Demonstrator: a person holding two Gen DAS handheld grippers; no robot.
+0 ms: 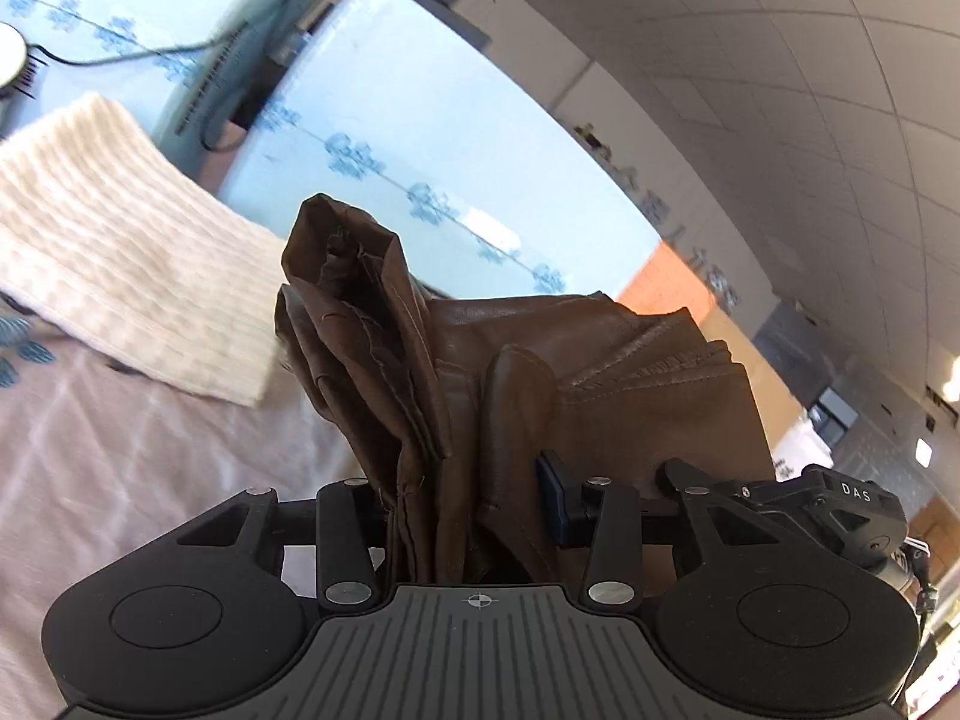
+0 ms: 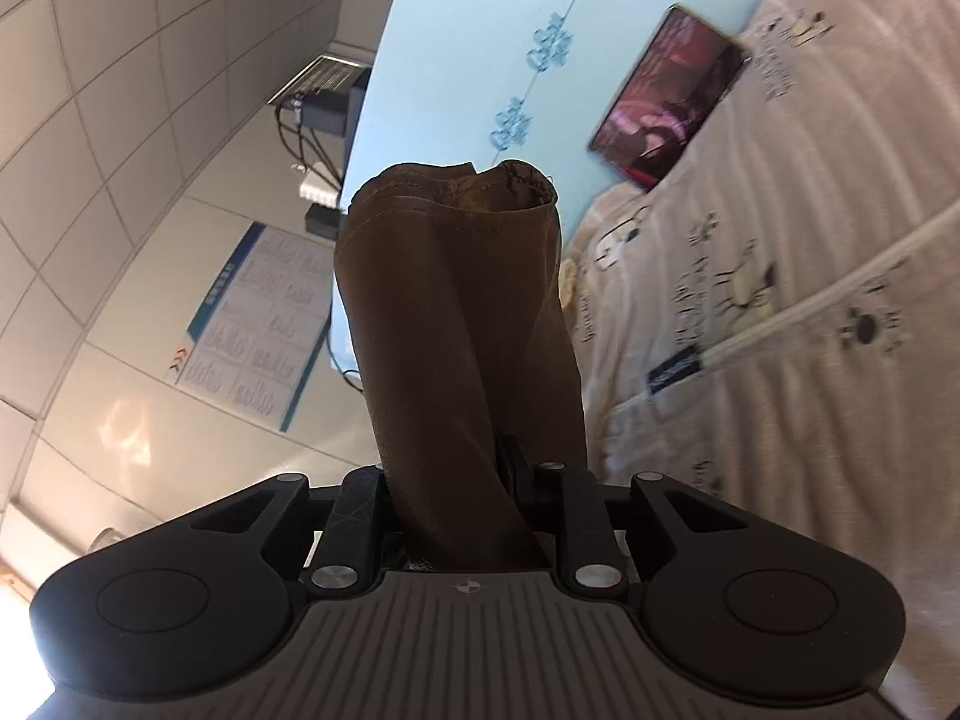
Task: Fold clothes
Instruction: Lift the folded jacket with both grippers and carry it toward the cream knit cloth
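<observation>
A brown leather-like garment (image 1: 600, 360) is lifted off the bed, bunched in folds. My left gripper (image 1: 474, 516) is shut on one bunched edge of it, the cloth standing up between the fingers. In the right wrist view the same brown garment (image 2: 456, 312) rises as a tube of cloth, its stitched hem at the top. My right gripper (image 2: 456, 498) is shut on it. The other gripper, black and marked DAS (image 1: 840, 510), shows at the right of the left wrist view, beside the garment.
A folded cream ribbed knit (image 1: 120, 252) lies on the pale pink bedsheet (image 1: 120, 450). A pale blue headboard (image 1: 420, 120) with flower marks stands behind. A phone (image 2: 666, 96) lies on the printed bedding (image 2: 780, 300). A wall chart (image 2: 258, 324) hangs at left.
</observation>
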